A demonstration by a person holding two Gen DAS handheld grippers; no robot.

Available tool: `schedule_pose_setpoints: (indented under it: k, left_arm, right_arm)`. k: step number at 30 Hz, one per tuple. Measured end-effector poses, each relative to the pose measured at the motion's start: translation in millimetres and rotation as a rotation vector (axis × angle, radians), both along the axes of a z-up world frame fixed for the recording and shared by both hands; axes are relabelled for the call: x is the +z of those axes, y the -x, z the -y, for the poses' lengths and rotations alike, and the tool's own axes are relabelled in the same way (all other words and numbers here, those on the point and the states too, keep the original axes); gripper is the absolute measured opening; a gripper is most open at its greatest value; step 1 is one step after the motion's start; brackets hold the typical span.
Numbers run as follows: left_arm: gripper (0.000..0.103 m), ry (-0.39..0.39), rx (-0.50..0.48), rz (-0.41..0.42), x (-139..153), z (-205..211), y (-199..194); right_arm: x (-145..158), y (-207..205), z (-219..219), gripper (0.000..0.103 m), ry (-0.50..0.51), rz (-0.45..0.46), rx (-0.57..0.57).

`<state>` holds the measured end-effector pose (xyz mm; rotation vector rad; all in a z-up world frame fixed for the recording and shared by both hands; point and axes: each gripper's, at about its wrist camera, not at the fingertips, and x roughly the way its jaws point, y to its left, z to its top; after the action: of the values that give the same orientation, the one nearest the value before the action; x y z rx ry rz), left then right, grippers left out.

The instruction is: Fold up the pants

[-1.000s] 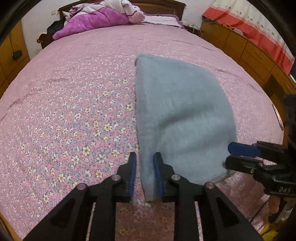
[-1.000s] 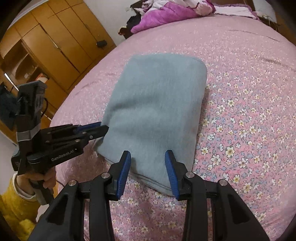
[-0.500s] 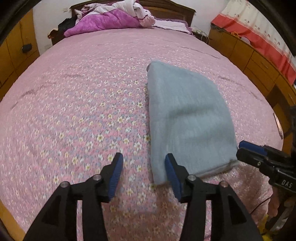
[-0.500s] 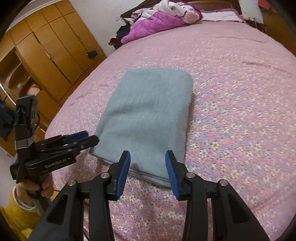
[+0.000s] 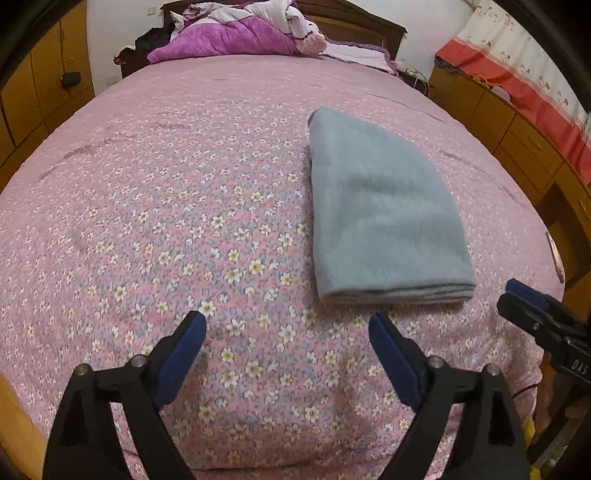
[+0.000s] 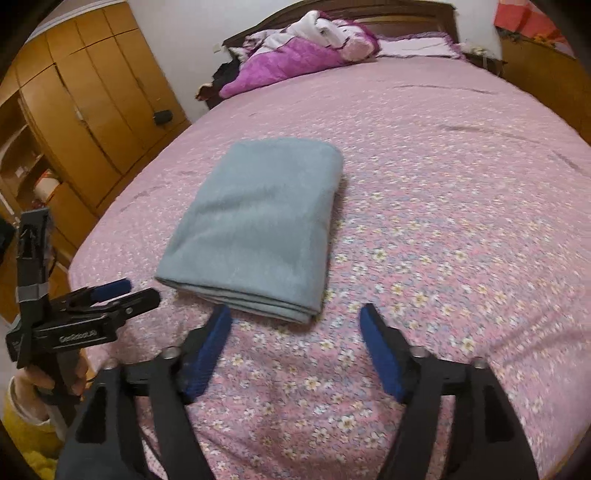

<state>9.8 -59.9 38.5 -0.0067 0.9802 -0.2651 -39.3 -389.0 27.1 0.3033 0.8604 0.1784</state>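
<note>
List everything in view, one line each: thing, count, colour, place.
folded pants: one, grey-blue, flat on the bed's near right part
bedspread: one, pink with flowers, covering the bed
quilt: one heap, purple and white, by the headboard
headboard: one, dark wood, far end
wardrobe: one, orange wood, beside the bed
curtain: one, red and white, above low cabinets
left claw: black, blue pads, opening, nothing between
right claw: same, opening, nothing between
hand: one, yellow sleeve
</note>
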Motion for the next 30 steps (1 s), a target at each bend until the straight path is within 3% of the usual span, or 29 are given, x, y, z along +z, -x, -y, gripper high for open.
schedule_pose_setpoints:
  k: [4, 11, 16, 22, 30]
  left_arm:
    - [0.096, -0.029, 0.005, 0.008, -7, 5, 14]
    - [0.096, -0.066, 0.034, -0.044, -30, 18, 18]
    - [0.097, -0.084, 0.042, -0.033, -35, 23, 20]
    - [0.099, -0.124, 0.031, -0.027, -38, 33, 22]
    - [0.100, -0.113, 0.032, -0.026, -39, 38, 25]
  right_arm:
    - [-4, 8, -3, 0.083, 0.056, -0.023, -0.038]
    - [-27, 7, 3, 0.084, 0.073, -0.111, -0.080]
    - [-42, 0, -3, 0.084, 0.104, -0.141, -0.086]
    - [-48, -5, -11, 0.093, 0.132, -0.142, -0.072]
    - [-54, -10, -20, 0.100, 0.147, -0.134, -0.061]
